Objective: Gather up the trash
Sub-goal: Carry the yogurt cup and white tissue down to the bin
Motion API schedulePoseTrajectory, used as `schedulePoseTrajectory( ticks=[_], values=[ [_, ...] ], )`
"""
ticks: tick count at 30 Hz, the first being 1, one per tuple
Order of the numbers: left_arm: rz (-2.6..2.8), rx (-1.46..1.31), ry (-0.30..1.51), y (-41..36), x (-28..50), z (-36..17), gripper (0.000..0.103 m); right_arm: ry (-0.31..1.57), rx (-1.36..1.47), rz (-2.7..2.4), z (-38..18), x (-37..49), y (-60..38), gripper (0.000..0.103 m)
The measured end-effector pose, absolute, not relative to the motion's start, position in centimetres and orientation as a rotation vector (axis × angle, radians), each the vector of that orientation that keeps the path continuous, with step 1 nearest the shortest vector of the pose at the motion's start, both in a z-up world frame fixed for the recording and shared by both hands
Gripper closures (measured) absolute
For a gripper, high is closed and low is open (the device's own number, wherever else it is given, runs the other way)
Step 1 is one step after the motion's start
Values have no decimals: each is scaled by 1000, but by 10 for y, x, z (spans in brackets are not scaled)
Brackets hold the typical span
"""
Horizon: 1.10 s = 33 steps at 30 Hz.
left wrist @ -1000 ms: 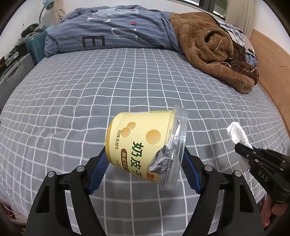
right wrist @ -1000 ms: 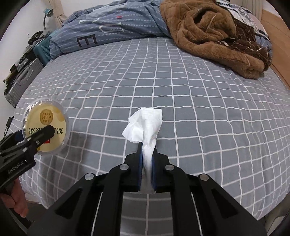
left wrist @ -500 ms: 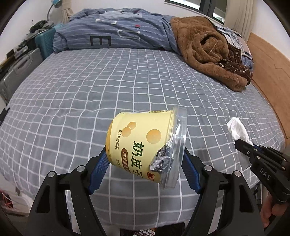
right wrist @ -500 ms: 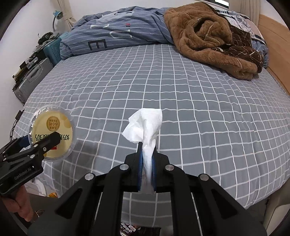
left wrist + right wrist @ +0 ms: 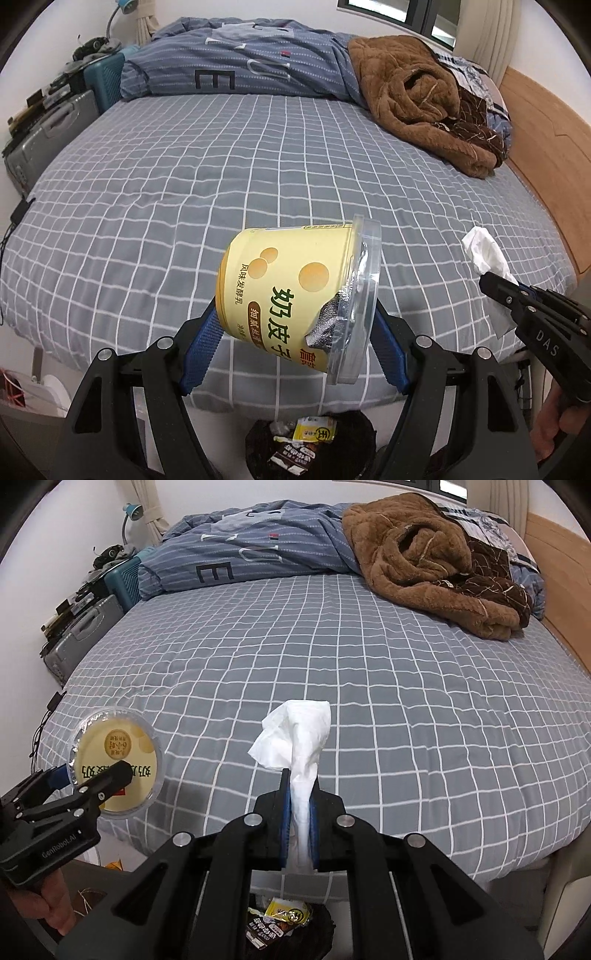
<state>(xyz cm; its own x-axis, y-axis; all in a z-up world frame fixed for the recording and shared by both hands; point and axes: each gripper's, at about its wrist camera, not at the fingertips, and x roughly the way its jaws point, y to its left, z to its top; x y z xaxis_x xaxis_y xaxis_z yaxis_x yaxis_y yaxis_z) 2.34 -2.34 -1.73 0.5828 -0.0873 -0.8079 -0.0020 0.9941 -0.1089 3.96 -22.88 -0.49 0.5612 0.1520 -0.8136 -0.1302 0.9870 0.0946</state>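
My left gripper (image 5: 293, 338) is shut on a yellow yogurt cup (image 5: 291, 295) lying sideways, its clear lid and torn foil to the right. The same cup (image 5: 116, 766) shows lid-on at the left of the right wrist view, with the left gripper (image 5: 110, 775) around it. My right gripper (image 5: 300, 801) is shut on a crumpled white tissue (image 5: 293, 738) that sticks up from the pads. That tissue (image 5: 484, 251) and the right gripper (image 5: 498, 286) also appear at the right edge of the left wrist view. Below both grippers stands a black trash bin (image 5: 310, 446) holding wrappers, also seen as the bin (image 5: 284, 923).
A bed with a grey checked sheet (image 5: 221, 166) fills the view. A blue striped duvet (image 5: 251, 70) and brown fleece blanket (image 5: 417, 99) lie at its far end. Suitcases (image 5: 48, 125) stand left; a wooden bed frame (image 5: 546, 147) runs along the right. A hand (image 5: 51, 908) holds the left gripper.
Both grippers have drawn back from the bed and risen a little with their loads. The bed's front edge and the trash bin below have come into view.
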Motion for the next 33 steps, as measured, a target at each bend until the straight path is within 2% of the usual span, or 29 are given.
schedulePoseTrajectory(
  ticks=[33],
  values=[
    [-54, -114, 960, -27, -77, -26, 31, 957, 34, 182, -10, -53, -220, 95]
  ],
)
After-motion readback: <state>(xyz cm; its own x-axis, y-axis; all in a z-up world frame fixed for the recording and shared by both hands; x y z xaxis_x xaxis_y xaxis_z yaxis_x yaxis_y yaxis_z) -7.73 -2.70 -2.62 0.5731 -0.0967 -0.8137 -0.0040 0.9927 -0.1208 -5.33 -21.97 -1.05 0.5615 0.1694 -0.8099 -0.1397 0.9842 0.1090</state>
